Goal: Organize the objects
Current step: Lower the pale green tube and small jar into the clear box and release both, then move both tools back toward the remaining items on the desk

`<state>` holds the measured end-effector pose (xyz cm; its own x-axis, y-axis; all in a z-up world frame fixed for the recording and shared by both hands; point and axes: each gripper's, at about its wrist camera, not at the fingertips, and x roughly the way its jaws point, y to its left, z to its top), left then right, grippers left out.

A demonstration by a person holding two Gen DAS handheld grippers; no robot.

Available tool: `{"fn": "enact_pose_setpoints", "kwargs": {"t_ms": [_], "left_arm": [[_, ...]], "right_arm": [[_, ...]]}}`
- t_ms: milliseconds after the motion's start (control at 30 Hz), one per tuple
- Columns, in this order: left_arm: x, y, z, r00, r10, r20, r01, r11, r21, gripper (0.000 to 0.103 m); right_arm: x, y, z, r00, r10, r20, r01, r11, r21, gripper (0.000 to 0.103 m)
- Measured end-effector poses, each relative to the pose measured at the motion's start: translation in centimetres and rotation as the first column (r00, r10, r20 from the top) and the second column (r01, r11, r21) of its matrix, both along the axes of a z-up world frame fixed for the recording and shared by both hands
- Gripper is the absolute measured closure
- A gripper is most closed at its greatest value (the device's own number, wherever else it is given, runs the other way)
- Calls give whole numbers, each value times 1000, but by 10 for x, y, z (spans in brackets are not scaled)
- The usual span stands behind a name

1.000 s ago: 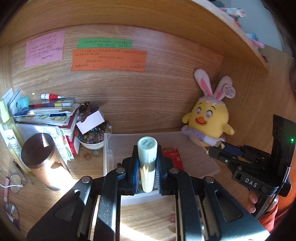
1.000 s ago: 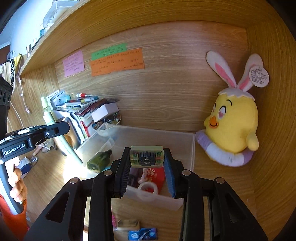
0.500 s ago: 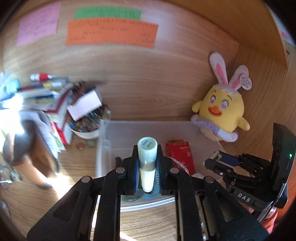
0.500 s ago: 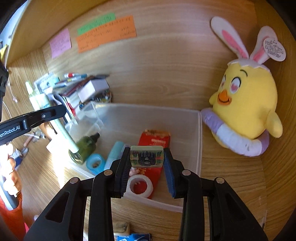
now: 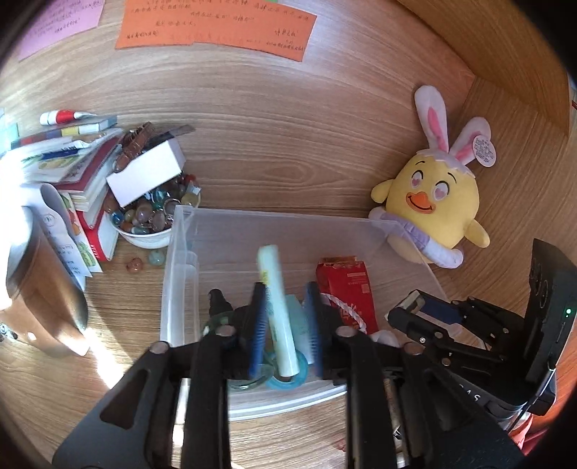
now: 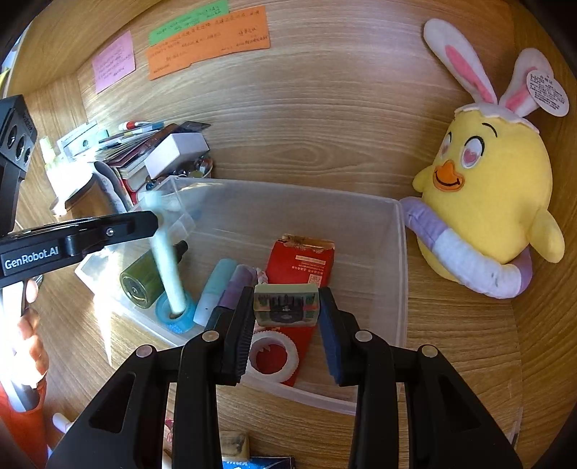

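The pale green tube [image 5: 277, 306] stood tilted inside the clear plastic bin [image 5: 180, 252], its lower end planted in the hole of the blue tape roll [image 5: 288, 375] on the bin floor; a second earlier it had been gripped upright above the near rim of the bin, so it had since come down into the bin; in the right wrist view the tube [image 6: 167, 267] appeared blurred, leaning over the tape roll [image 6: 176, 312]. The left tongs [image 5: 285, 324] straddled the tube with the jaws opening; a gap showed beside the tube on its right side, and the pads no longer pressed it. The right tongs [image 6: 285, 317] were clenched on a small pale green block with a dark printed picture [image 6: 286, 305], unchanged in width from the earlier frames, but lower and closer over the bin, hovering above the red packet [image 6: 299, 267] and the white tape ring [image 6: 274, 357]. Also in the bin lay a dark green bottle [image 6: 144, 277] on its side, a light blue tube [image 6: 212, 288] and a lilac tube [image 6: 234, 285]. Outward on the wooden table [image 5: 108, 324] sat a white bowl of glass pebbles [image 5: 151, 220], a stack of books [image 5: 72, 162] behind it, and a yellow plush chick with rabbit ears [image 5: 432, 209] just beside the bin's far right corner; an orange note [image 5: 216, 25] was stuck on the wooden back panel.
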<state>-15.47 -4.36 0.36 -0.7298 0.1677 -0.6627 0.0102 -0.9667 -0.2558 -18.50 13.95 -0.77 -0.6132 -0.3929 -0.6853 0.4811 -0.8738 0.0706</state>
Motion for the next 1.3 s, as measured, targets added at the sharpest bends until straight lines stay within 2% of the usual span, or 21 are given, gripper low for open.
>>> {"fn": "enact_pose_setpoints", "kwargs": {"t_ms": [67,133,267,567,733,1000,1133,1300], "left_arm": [[3,0,3,1000,10,-16,-11,1000,-15,66],[5,0,7,999,15,-30,-16,1000,-26,62],[13,3,15,998,19,-55,-22,999,-46,50],[39,8,31,994,27,-106,-37,995,-95,23],[55,10,33,994,18,-110,-31,993,-114,13],[85,19,20,998,-29,-64,20,991,-133,10],[102,26,7,999,-35,-35,29,987,-161,10],[117,26,-16,999,-31,37,37,986,-160,10]], "right_arm": [[0,0,0,1000,-1,1,1,1000,-1,71],[0,-1,1,1000,-5,-4,5,1000,1,70],[0,0,4,1000,-11,-20,11,1000,-2,56],[12,8,23,997,-27,-69,26,999,-19,39],[25,15,32,996,-29,-90,27,999,-24,32],[57,30,34,992,-42,-116,41,999,-8,28],[71,34,27,995,-29,-93,29,1000,-9,28],[86,32,13,999,-7,-49,7,1000,-5,28]]}}
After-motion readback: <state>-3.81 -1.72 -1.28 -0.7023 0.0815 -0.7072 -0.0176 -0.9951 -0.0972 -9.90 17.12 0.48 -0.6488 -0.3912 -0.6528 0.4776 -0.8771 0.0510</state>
